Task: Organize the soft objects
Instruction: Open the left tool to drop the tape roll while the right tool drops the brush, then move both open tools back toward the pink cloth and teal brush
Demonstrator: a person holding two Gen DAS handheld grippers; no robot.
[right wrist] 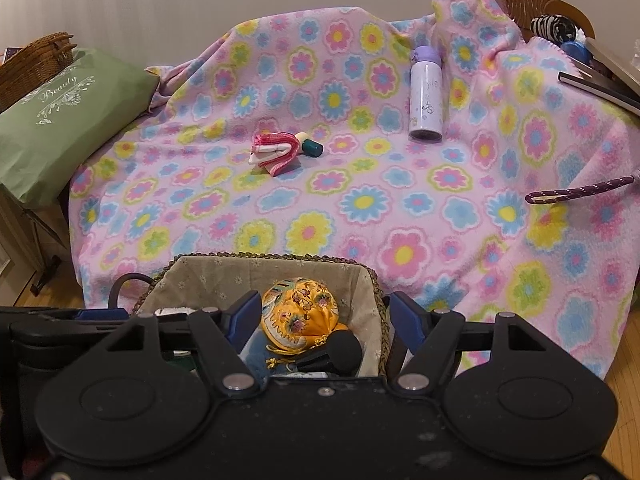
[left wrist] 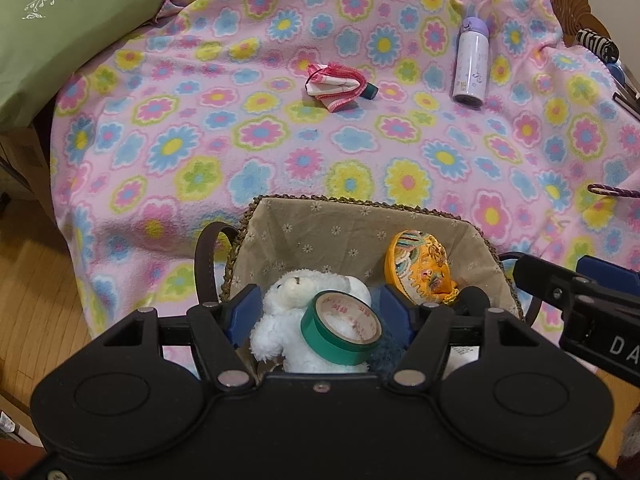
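A woven basket [left wrist: 360, 204] with a beige floral lining sits at the near edge of the flowered blanket. In it lie a white plush lamb [left wrist: 296, 300], a green roll of tape [left wrist: 340, 330] resting on the lamb, and an orange embroidered pouch [left wrist: 420, 266]. My left gripper [left wrist: 318, 312] is open over the basket, its blue pads either side of the lamb and tape. My right gripper [right wrist: 322, 318] is open above the basket [right wrist: 256, 258], with the pouch [right wrist: 300, 312] between its pads. A folded pink-and-white cloth [left wrist: 334, 86] lies further back on the blanket, also in the right wrist view [right wrist: 274, 152].
A lilac bottle [left wrist: 472, 64] lies at the back right. A small teal bottle [right wrist: 312, 146] lies beside the cloth. A green pillow [left wrist: 60, 36] is at the left, a purple cord loop [right wrist: 580, 192] at the right. Books and a striped item [right wrist: 556, 28] sit at the far right.
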